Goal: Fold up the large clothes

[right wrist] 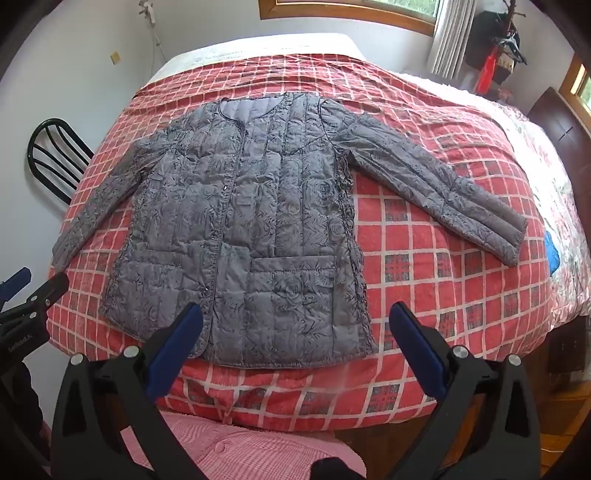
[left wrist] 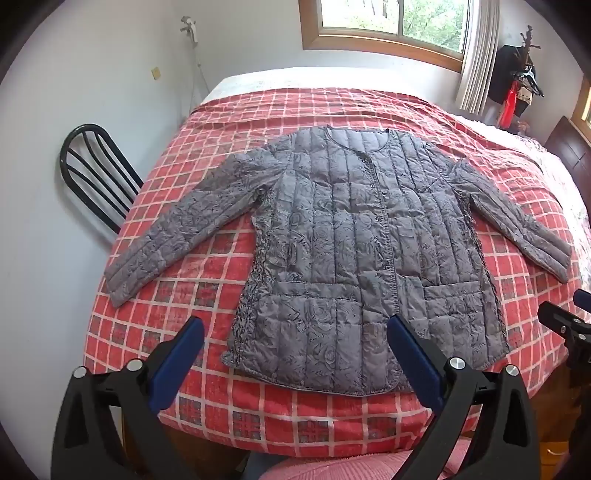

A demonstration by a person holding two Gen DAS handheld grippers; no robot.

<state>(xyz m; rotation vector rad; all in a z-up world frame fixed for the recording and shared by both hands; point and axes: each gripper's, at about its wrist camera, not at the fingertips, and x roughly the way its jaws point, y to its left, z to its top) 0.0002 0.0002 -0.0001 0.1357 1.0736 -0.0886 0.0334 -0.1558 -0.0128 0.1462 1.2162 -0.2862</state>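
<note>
A grey quilted jacket point(left wrist: 354, 240) with a rose pattern lies flat and face up on the red checked bedspread point(left wrist: 207, 266), buttoned, both sleeves spread out to the sides. It also shows in the right wrist view point(right wrist: 251, 229). My left gripper point(left wrist: 295, 328) is open and empty, held above the jacket's hem near the bed's front edge. My right gripper point(right wrist: 295, 314) is open and empty, above the hem's right part. The right gripper shows at the right edge of the left wrist view point(left wrist: 565, 321), and the left gripper at the left edge of the right wrist view point(right wrist: 26, 295).
A black metal chair point(left wrist: 96, 173) stands left of the bed by the white wall. A window point(left wrist: 388, 26) is behind the bed. A dark headboard point(right wrist: 561, 125) and a blue item point(right wrist: 552, 251) are at the right. A pink cushion point(right wrist: 236, 446) lies below the front edge.
</note>
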